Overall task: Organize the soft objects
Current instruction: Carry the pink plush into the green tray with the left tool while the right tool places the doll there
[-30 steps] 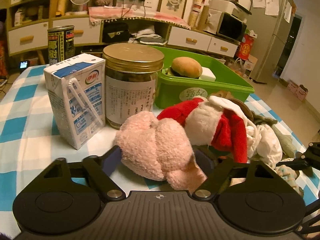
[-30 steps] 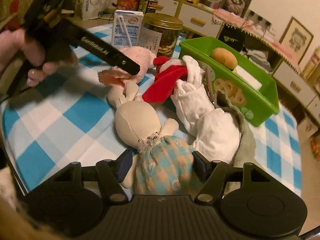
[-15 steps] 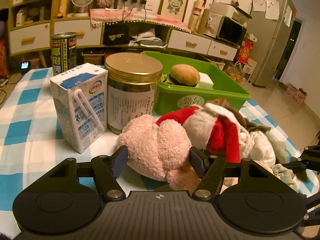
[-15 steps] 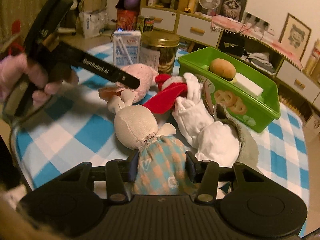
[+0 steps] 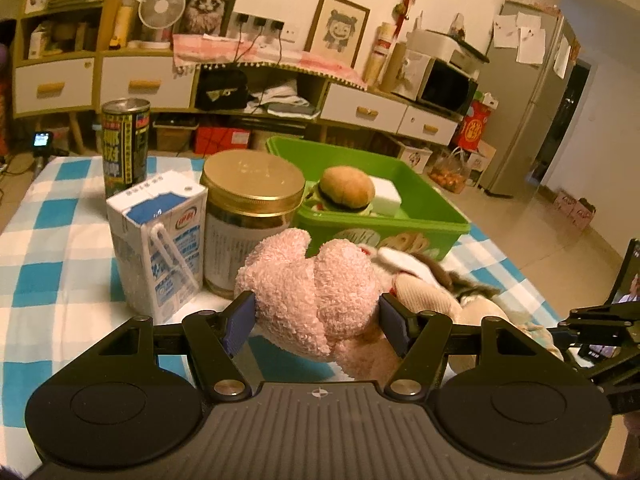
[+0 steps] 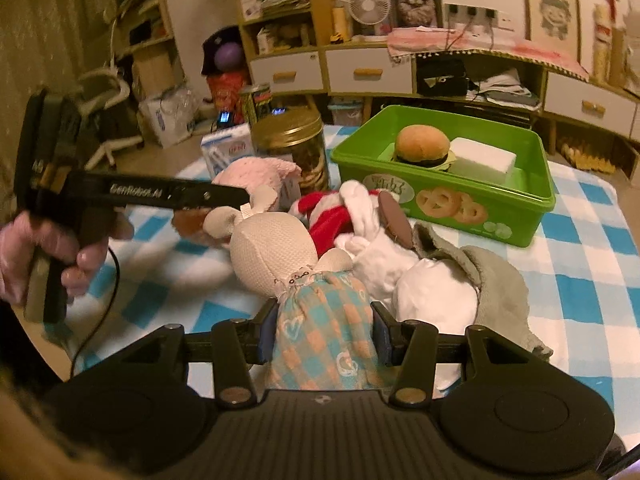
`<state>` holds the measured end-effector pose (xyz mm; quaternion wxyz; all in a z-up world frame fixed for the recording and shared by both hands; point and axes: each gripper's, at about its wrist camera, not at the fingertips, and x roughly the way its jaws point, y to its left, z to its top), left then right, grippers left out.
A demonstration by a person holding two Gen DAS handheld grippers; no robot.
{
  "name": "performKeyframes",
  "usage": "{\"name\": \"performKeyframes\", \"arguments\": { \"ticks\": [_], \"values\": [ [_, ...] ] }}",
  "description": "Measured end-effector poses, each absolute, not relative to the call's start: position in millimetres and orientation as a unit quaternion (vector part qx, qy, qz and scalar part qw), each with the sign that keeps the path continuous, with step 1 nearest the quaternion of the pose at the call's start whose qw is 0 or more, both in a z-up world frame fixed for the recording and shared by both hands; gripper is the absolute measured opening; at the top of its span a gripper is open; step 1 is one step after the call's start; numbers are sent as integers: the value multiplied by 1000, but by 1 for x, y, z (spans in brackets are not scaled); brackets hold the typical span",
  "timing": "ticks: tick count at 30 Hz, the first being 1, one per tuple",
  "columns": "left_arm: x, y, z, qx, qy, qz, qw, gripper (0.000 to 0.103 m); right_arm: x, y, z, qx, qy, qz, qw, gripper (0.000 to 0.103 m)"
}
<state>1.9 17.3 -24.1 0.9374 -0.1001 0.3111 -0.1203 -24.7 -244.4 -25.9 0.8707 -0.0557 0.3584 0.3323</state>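
Note:
My left gripper [image 5: 318, 316] is shut on a fluffy pink plush toy [image 5: 316, 292], held just above the checked tablecloth [image 5: 52, 264]. My right gripper [image 6: 322, 336] is shut on the checked dress of a beige rag doll [image 6: 276, 248], whose head is raised off the cloth. Between them lie a red-and-white Santa plush [image 6: 340, 216] and a white and grey soft toy [image 6: 452, 284]. A green bin [image 6: 472, 204] behind holds a plush burger [image 6: 420, 144] and a white sponge block [image 6: 484, 156]. The left gripper [image 6: 224, 196] also shows from the side in the right wrist view, held by a hand.
A milk carton [image 5: 160, 240], a gold-lidded jar [image 5: 252, 216] and a dark can [image 5: 126, 140] stand just left of the bin. The table's far edge runs behind them, with cabinets and a fridge beyond. A person's hand [image 6: 44, 248] grips the left tool.
Both grippers closed on their toys and rose. The pink plush lifted with the left one; the rag doll's head came up with the right one, which also rolled level.

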Motion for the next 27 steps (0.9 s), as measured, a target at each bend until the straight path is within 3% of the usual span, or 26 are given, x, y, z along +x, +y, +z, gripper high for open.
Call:
{"name": "performKeyframes", "arguments": {
  "ticks": [27],
  "values": [
    [33,-8,27,-101,271,-119,950,66,44,-275,27,134,335,184,914,13]
  ]
}}
